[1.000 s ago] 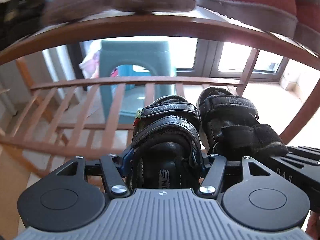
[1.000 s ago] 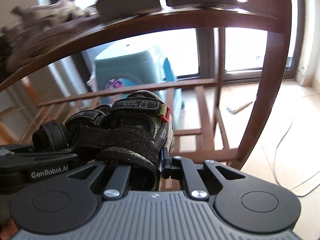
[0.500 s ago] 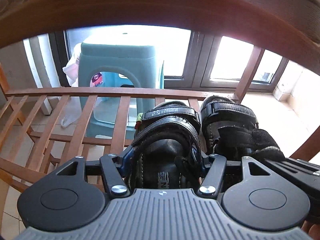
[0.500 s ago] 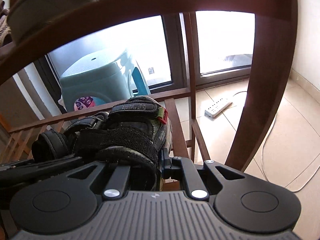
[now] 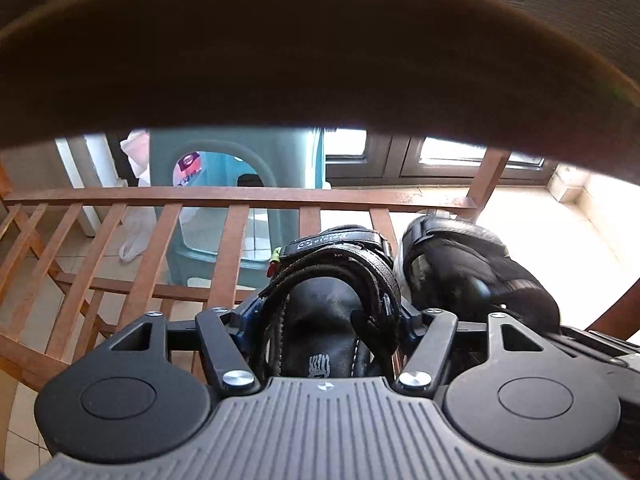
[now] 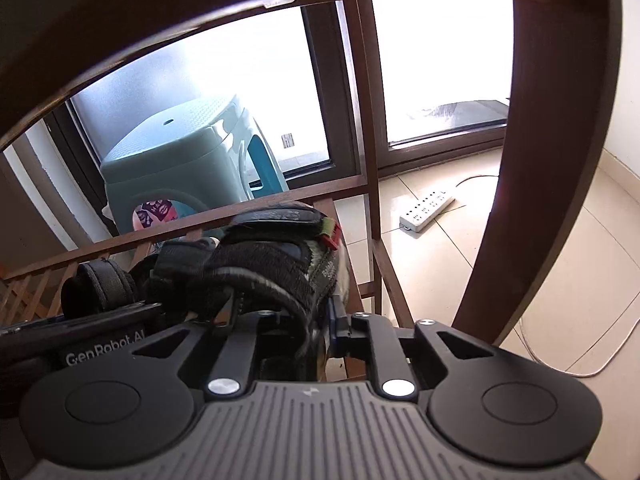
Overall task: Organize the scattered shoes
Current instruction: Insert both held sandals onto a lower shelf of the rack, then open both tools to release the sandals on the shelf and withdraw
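Under the upper wooden shelf of the brown slatted wooden shoe rack (image 5: 256, 200), both black strapped child's sandals rest on its slats, side by side. My left gripper (image 5: 326, 320) has the left black sandal (image 5: 336, 276) between opening jaws; my right gripper (image 6: 288, 316) likewise eases apart around the right black sandal (image 6: 272, 264). I judge them light, soft in the straps, stiff in the sole; the heel sides make the best hold. Long axes run front to back, toes toward the rack's rear rail.
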Available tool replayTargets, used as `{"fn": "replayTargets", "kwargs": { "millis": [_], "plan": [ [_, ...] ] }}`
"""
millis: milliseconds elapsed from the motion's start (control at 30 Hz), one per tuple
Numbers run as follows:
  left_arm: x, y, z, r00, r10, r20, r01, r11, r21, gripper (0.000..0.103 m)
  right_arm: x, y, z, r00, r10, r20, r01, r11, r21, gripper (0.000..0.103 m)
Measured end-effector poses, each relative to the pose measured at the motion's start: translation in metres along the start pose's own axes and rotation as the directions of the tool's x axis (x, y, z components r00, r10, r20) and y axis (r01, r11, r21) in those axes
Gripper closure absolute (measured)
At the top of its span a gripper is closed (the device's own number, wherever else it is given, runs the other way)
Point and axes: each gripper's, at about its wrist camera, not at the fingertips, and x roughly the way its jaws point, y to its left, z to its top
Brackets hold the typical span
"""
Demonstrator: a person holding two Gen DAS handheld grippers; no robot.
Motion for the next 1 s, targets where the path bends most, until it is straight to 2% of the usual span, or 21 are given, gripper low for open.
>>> {"fn": "replayTargets", "kwargs": {
  "millis": [100, 167, 300, 433, 567, 833, 1000],
  "plan": [
    [-0.002, 0.006, -0.002, 1.0, -0.016, 0.022, 0.017, 0.999, -0.039, 0.034, -0.005, 0.002, 0.002, 0.999, -0.006, 0.052, 0.008, 0.999, -0.036, 0.071],
    [-0.004, 0.009, -0.003, 0.999, -0.017, 0.037, 0.019, 0.999, -0.045, 0.032, -0.008, 0.002, 0.005, 0.998, -0.005, 0.066, 0.009, 0.998, -0.057, 0.056],
    [-0.014, 0.008, -0.004, 0.999, -0.013, 0.049, 0.014, 0.999, -0.031, 0.03, -0.016, -0.002, 0.007, 0.998, 0.009, 0.064, -0.005, 0.999, -0.054, 0.056],
    [-0.026, 0.01, -0.011, 0.999, -0.004, 0.046, 0.005, 1.0, -0.024, 0.024, -0.032, -0.005, 0.002, 0.997, 0.025, 0.068, -0.021, 0.998, -0.062, 0.056],
    [-0.04, 0.011, -0.016, 0.998, -0.006, 0.061, 0.006, 1.0, -0.012, 0.021, -0.047, -0.01, -0.004, 0.996, 0.043, 0.084, -0.037, 0.997, -0.07, 0.034],
    [-0.067, 0.009, -0.037, 0.997, -0.003, 0.079, 0.003, 1.0, -0.003, 0.019, -0.092, -0.018, -0.022, 0.988, 0.095, 0.12, -0.077, 0.986, -0.148, 0.033],
    [-0.089, 0.025, -0.047, 0.999, 0.005, 0.047, -0.004, 1.0, -0.015, 0.016, -0.1, -0.019, -0.037, 0.992, 0.108, 0.065, -0.096, 0.982, -0.163, 0.033]
  ]
}}
